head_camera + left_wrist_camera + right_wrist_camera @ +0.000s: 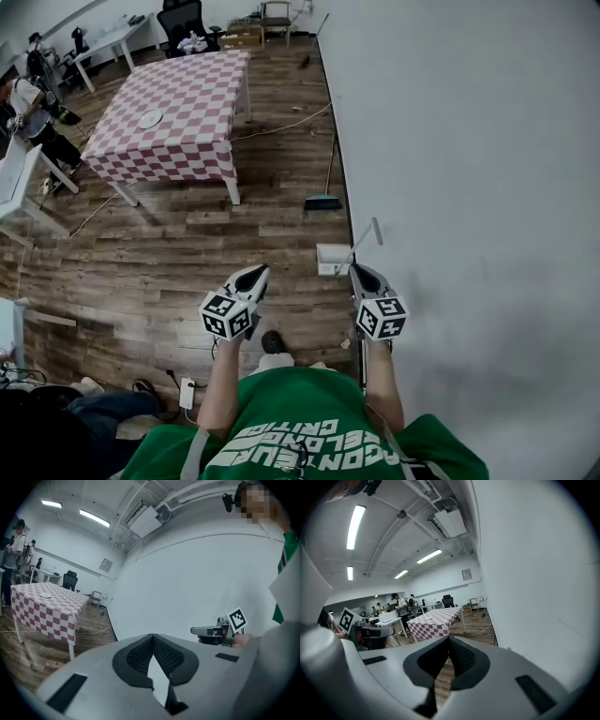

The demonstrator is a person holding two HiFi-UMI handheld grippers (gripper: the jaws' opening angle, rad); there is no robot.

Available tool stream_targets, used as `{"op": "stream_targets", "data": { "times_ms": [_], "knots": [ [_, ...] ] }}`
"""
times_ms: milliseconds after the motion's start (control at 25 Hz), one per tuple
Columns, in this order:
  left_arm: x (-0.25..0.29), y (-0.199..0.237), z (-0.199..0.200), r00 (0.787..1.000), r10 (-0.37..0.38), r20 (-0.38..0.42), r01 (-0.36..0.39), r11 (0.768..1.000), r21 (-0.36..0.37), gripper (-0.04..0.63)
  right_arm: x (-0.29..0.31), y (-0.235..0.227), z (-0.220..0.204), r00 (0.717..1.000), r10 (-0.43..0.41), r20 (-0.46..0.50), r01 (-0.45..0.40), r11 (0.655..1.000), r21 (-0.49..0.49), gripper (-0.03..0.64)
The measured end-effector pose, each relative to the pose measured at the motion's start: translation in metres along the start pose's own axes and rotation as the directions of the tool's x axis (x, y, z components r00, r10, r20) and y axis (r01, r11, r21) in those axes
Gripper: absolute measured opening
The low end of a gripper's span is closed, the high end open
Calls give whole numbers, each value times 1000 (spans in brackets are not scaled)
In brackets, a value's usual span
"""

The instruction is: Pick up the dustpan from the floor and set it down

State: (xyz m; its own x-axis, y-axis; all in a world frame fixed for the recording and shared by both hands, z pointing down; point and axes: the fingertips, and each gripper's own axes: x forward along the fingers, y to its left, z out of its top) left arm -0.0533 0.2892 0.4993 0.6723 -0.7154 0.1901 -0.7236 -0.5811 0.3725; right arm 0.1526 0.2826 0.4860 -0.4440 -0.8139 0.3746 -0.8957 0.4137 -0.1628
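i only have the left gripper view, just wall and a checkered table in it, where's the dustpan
observer: In the head view the dustpan sits on the floor beside the wall, in front of the person and nearer the right gripper.
operator: is the right one carrying anything
observer: No. The right gripper view shows its jaws together with nothing between them.
operator: anything near the dustpan i should know about
observer: A broom with a teal head stands against the wall just beyond the dustpan, apart from it.
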Motion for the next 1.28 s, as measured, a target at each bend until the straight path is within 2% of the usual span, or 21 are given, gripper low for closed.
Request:
{"op": "stream_targets", "data": {
  "times_ms": [520,800,1280],
  "knots": [
    [7,42,0,1000,-9,-22,9,1000,9,3,10,-9,-7,995,-103,-13,104,994,28,8],
    [22,48,0,998,-40,-42,40,999,15,3,22,-19,-4,993,-119,1,119,992,50,8],
    [92,75,25,990,-106,-89,110,993,37,3,68,-69,12,985,-174,-2,174,982,76,8]
  ]
}}
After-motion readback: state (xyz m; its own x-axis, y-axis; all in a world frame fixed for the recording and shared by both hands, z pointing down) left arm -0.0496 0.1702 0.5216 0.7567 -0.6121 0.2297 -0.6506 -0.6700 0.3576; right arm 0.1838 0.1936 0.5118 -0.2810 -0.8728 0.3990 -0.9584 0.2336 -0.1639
